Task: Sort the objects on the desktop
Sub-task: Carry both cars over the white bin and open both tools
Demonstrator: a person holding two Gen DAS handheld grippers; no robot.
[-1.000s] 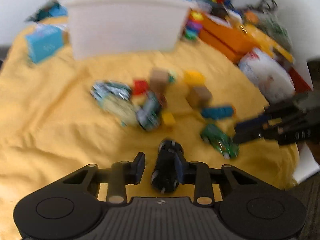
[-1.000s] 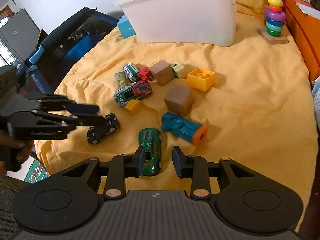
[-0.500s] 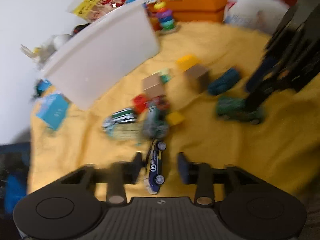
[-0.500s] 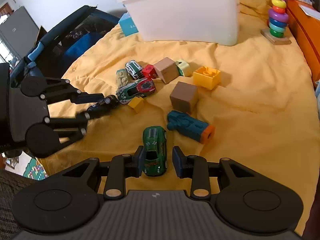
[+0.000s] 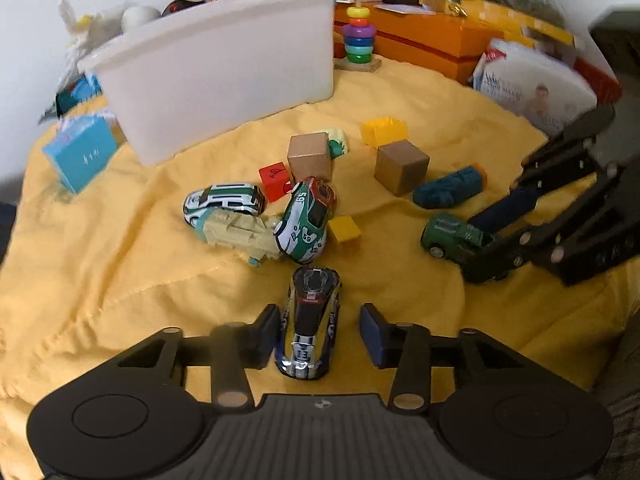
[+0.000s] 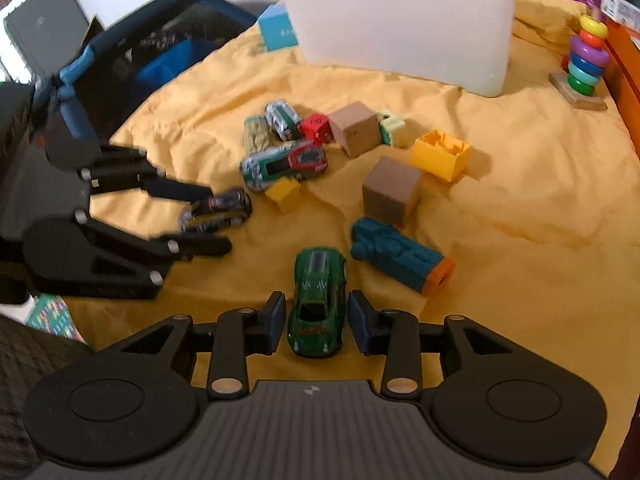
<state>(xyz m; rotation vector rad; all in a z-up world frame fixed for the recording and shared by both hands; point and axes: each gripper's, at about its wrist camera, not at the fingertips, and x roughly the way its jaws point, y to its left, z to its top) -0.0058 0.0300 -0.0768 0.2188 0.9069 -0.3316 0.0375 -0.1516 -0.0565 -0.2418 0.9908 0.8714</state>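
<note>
A black toy car [image 5: 310, 322] lies on the yellow cloth between the open fingers of my left gripper [image 5: 319, 336]; it also shows in the right wrist view [image 6: 216, 210]. A green toy car [image 6: 318, 300] lies between the open fingers of my right gripper [image 6: 317, 322], with small gaps on both sides; it also shows in the left wrist view [image 5: 450, 236]. Beyond lie a green-and-red race car [image 5: 308, 220], a white-and-green car [image 5: 224, 202], a beige toy [image 5: 240, 236], wooden cubes [image 5: 402, 166], yellow bricks [image 6: 442, 154] and a teal toy [image 6: 400, 258].
A white plastic bin [image 5: 224, 68] stands at the back of the cloth. A ring stacker [image 5: 359, 38], orange boxes [image 5: 432, 40] and a white package [image 5: 532, 80] line the right side. A blue box [image 5: 80, 152] sits left. A dark bag [image 6: 132, 60] lies off the cloth's left edge.
My left gripper has opened and the black car now lies between its fingers near the car pile. My right gripper has moved forward, so the green car sits between its fingers.
</note>
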